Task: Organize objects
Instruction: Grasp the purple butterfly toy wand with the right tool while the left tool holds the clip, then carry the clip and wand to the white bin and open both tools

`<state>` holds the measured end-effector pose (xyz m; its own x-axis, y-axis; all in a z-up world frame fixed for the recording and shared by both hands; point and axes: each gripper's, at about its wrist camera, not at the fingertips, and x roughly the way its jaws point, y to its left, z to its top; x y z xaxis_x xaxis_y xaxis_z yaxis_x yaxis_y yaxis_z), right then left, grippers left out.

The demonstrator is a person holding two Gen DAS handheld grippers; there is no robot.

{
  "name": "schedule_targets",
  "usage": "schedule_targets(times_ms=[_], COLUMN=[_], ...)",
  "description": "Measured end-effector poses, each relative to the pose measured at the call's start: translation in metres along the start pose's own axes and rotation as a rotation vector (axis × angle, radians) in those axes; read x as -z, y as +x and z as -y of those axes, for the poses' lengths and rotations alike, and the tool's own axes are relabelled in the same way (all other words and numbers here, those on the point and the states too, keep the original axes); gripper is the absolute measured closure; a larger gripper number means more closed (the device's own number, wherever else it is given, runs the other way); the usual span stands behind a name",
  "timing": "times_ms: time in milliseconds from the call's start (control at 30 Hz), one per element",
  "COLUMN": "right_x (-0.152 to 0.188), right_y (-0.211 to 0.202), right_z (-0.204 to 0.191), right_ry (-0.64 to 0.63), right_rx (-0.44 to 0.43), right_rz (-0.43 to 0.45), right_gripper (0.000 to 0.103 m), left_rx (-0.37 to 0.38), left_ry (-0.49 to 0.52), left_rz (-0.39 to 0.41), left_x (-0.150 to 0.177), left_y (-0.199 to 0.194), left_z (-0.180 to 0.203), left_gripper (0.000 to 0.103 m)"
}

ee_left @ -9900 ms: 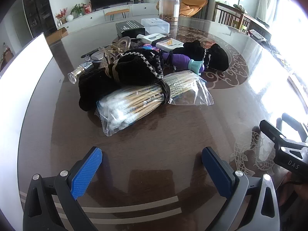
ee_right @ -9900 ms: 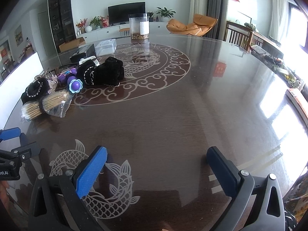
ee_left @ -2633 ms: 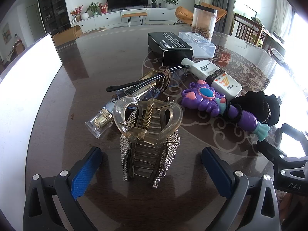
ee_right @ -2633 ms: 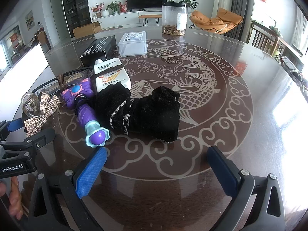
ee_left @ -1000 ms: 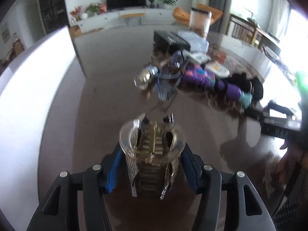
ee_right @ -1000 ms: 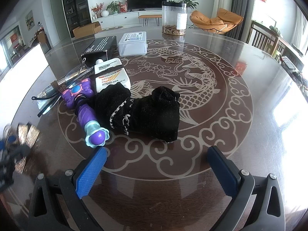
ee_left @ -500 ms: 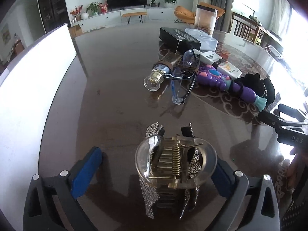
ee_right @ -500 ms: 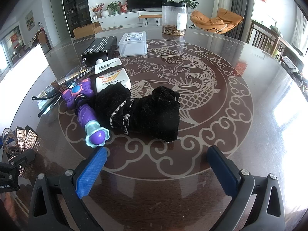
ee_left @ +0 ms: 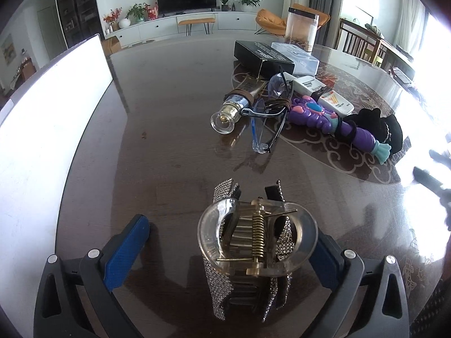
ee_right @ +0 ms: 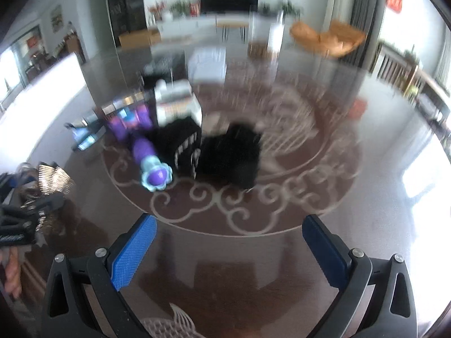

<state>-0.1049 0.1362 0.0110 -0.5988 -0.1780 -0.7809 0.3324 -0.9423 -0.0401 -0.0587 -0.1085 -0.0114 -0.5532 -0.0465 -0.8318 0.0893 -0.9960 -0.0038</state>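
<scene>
Left gripper point(ee_left: 227, 242): fingers spread wide, just opened, hair clip point(ee_left: 255, 248) between them, let go.
Clip: on the table point(ee_left: 169, 112), apart from the pile.
Right gripper point(ee_right: 229, 242): fingers apart, empty.
Left to sort: wand point(ee_left: 338, 121), glasses point(ee_left: 267, 112), bottle point(ee_left: 239, 104) (plenty).

Between my left tongs point(ee_left: 228, 248) the hair clip point(ee_left: 253, 245) stands on the table point(ee_left: 169, 107), toward the right finger. Beyond lie glasses point(ee_left: 267, 121), right of them a toy wand point(ee_left: 338, 124).
</scene>
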Motion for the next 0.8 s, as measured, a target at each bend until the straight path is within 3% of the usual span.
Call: schedule_targets(times_ms=[67, 133, 167, 267, 333, 433, 500, 567, 633, 800], right_x=[-0.007, -0.021, -0.032, -0.057, -0.072, -0.084, -0.085, -0.085, -0.079, -0.052], right_y=[-0.02, -0.036, -0.038, -0.023, 0.005, 0.04, 0.053, 0.061, 0.067, 0.049], right_z=[-0.001, -0.012, -0.022, -0.047, -0.064, -0.078, -0.085, -0.085, -0.082, -0.076], right_ry=[-0.033, -0.091, -0.12, -0.172, -0.201, -0.221, -0.254, -0.248, -0.254, -0.232], right_rx=[-0.048, -0.21, -0.324, -0.459, -0.459, -0.465, -0.397, -0.376, -0.346, -0.364], right_rz=[0.069, 0.107, 0.106, 0.07, 0.0, -0.104, -0.124, -0.159, -0.204, -0.26], right_gripper=[0.0, 0.0, 0.0, 0.011, 0.039, 0.043, 0.044, 0.051, 0.076, 0.08], left_rx=[-0.001, -0.001, -0.001, -0.001, 0.003, 0.011, 0.015, 0.017, 0.02, 0.066], left_ry=[-0.001, -0.001, -0.001, 0.001, 0.007, 0.02, 0.026, 0.03, 0.036, 0.041], left_rz=[0.0, 0.001, 0.0, -0.001, -0.006, -0.016, -0.023, -0.028, -0.039, -0.058], left_x=[0.0, 0.0, 0.0, 0.0, -0.001, 0.002, 0.005, 0.007, 0.007, 0.006], left_y=[0.0, 0.0, 0.0, 0.0, 0.0, -0.002, -0.003, -0.005, -0.005, -0.012], left_z=[0.0, 0.0, 0.0, 0.0, 0.0, -0.001, -0.004, -0.005, -0.006, -0.009], left_gripper=[0.0, 0.0, 0.0, 0.0, 0.0, 0.0, 0.0, 0.0, 0.0, 0.0])
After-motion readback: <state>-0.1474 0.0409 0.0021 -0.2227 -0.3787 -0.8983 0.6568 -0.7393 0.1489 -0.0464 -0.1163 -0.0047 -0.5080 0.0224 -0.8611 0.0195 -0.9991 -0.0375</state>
